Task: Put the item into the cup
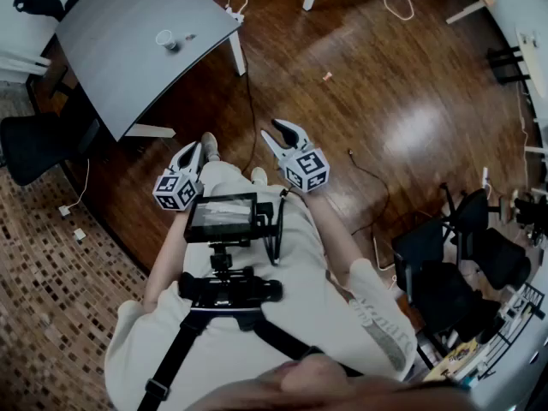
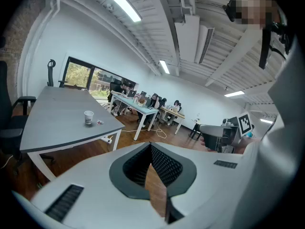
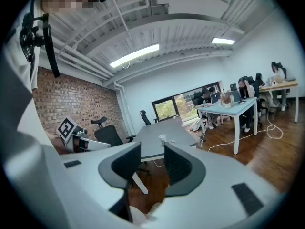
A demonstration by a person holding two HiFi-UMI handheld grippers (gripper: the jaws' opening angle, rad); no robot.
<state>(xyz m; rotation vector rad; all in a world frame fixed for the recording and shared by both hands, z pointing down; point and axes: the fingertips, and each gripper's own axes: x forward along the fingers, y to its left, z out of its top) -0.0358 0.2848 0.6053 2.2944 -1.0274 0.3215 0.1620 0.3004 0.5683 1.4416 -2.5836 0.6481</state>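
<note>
Close in, the white left gripper (image 2: 150, 147) has its dark jaws clenched tip to tip on nothing, and the white right gripper (image 3: 152, 151) is released, its jaws apart and empty. Farther off, one small white paper cup (image 1: 167, 39) stands on the grey bench (image 1: 111, 58). One tiny pale item (image 1: 189, 36) lies just beside the cup, outside it, too small to detail.

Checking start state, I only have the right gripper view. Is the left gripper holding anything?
Observer: No. The left gripper has its fingers together, with nothing between them.
Operator: The item is too small in my view. Is it by the cup?
Observer: Yes. The item lies on the table just beside the cup, not in it.
Operator: Anything on the floor?
Observer: One small pinkish thing lies on the floor, away from the table.
</note>
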